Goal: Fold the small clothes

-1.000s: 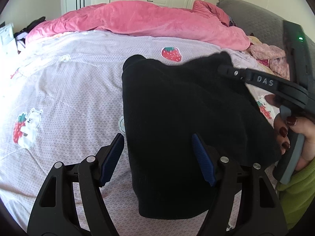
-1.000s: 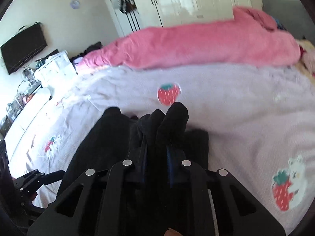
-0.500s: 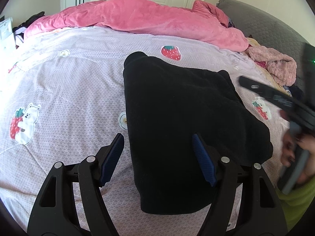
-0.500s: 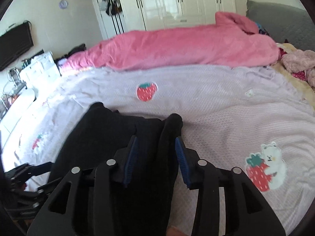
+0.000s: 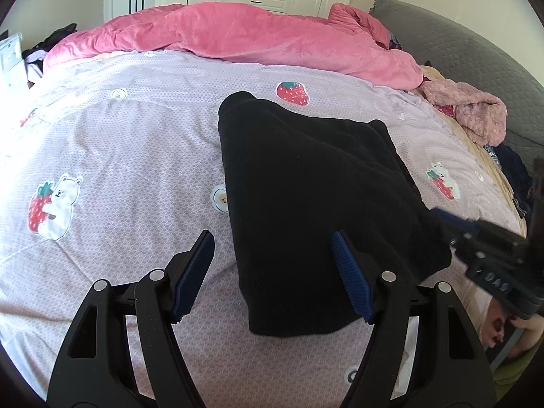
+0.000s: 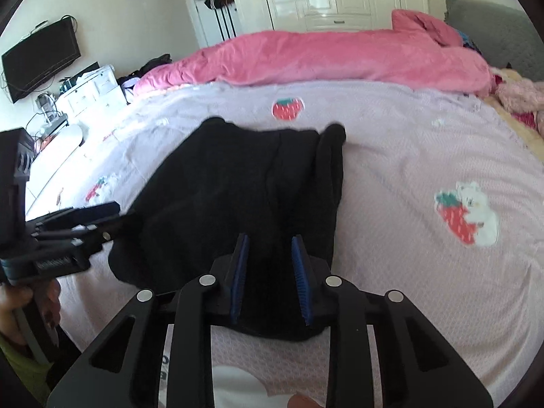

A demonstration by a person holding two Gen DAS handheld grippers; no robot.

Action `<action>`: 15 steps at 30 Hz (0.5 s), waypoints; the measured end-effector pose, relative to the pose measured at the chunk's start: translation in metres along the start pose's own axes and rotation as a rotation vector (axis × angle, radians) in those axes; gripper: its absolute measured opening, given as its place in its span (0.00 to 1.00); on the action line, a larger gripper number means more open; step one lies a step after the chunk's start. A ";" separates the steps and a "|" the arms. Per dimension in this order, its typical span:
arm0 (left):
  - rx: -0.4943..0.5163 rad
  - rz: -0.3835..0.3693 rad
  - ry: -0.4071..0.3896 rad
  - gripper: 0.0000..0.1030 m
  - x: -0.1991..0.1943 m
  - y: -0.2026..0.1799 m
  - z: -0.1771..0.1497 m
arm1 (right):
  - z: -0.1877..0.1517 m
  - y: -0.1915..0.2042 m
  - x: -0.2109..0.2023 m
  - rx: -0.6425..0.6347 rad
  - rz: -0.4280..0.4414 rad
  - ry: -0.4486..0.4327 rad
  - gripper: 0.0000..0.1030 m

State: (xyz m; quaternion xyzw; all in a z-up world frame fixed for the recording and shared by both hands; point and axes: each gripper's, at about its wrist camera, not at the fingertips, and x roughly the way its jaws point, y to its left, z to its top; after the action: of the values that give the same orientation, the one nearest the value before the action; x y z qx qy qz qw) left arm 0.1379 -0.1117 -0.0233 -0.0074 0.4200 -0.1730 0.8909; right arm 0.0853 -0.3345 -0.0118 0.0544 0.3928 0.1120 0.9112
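A black garment (image 5: 306, 176) lies folded into a long block on the lilac strawberry-print bed cover (image 5: 129, 156). My left gripper (image 5: 271, 234) hovers open over the garment's near left edge, one pad over the cover and the other over the cloth. In the right wrist view the garment (image 6: 238, 183) stretches away from my right gripper (image 6: 270, 237). Its jaws are closing with a narrow gap. Black cloth shows in that gap, and the pads do not press on it. From the left wrist view the right gripper (image 5: 452, 219) sits at the garment's near right corner.
A pink duvet (image 5: 255, 37) lies bunched across the far side of the bed. A fuzzy pink garment (image 5: 476, 115) and dark clothes sit at the right by the grey headboard (image 5: 459, 51). A hand (image 5: 499, 329) holds the right gripper's handle. White wardrobes stand behind.
The right gripper let go of the raised black fold and drew back toward the near right corner. The fold now lies flat on the garment. The left gripper stayed put.
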 end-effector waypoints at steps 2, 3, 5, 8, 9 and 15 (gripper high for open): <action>0.002 -0.006 0.002 0.62 -0.002 0.001 -0.003 | -0.007 -0.007 0.005 0.034 -0.009 0.021 0.24; 0.000 -0.008 0.002 0.62 -0.002 0.001 -0.004 | -0.011 -0.009 0.006 0.052 -0.003 0.024 0.24; 0.003 -0.007 0.002 0.62 -0.004 0.001 -0.007 | -0.014 -0.009 0.008 0.061 -0.007 0.022 0.24; -0.002 -0.010 0.003 0.62 -0.005 0.002 -0.009 | -0.016 -0.007 0.010 0.065 -0.022 0.022 0.24; -0.004 -0.011 0.002 0.62 -0.005 0.002 -0.009 | -0.015 -0.006 0.009 0.062 -0.028 0.022 0.24; -0.011 -0.013 0.003 0.62 -0.006 0.004 -0.010 | -0.010 -0.001 0.006 0.048 -0.052 0.016 0.28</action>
State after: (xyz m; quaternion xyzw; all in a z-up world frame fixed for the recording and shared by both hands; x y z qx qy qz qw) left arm 0.1279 -0.1047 -0.0263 -0.0148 0.4223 -0.1762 0.8890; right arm 0.0821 -0.3335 -0.0227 0.0649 0.4041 0.0791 0.9090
